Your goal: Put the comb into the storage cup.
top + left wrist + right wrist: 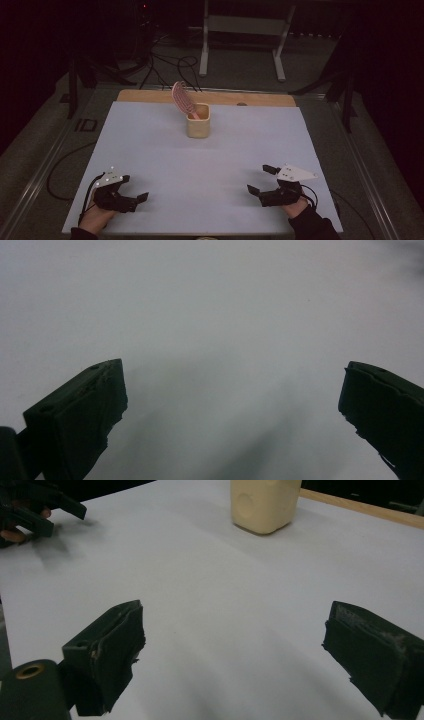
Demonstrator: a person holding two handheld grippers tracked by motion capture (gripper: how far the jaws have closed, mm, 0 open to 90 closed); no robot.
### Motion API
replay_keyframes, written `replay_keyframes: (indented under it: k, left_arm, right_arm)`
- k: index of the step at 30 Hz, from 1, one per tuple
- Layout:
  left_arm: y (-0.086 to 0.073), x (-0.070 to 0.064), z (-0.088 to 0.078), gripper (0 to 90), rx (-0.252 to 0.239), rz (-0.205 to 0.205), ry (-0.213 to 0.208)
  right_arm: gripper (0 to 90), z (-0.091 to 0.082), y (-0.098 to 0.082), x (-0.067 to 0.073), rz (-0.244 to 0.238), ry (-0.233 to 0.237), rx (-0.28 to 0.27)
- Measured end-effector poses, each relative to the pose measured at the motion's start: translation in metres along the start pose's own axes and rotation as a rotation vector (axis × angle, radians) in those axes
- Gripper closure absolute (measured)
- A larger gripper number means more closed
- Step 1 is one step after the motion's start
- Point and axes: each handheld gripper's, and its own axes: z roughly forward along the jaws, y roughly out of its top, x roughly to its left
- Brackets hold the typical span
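Dim, dark surroundings; the white table (150, 150) softly lit, close views blurred with faint shadows.

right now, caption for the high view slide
Both grippers, left and right, rest open at the near edge of the white table; a pink brush stands in a cream cup.

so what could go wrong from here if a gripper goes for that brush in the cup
1. The brush leans out of the small cup, its head well above the rim; pulling it sideways could tip the cup.
2. The cup stands near the table's far edge; a nudge might push it off.
3. Both the left gripper and right gripper, open, start far away, so a long reach may misalign.
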Motion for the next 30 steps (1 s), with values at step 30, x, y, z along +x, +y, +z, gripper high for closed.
replay_keyframes:
  k: [30]
  left_arm:
    - [-0.0001,-0.0065,-0.0025,0.2,-0.025,0.021,-0.012]
  right_arm:
    - [8.9,0.0025,-0.0020,-0.0008,0.007,-0.001,0.011]
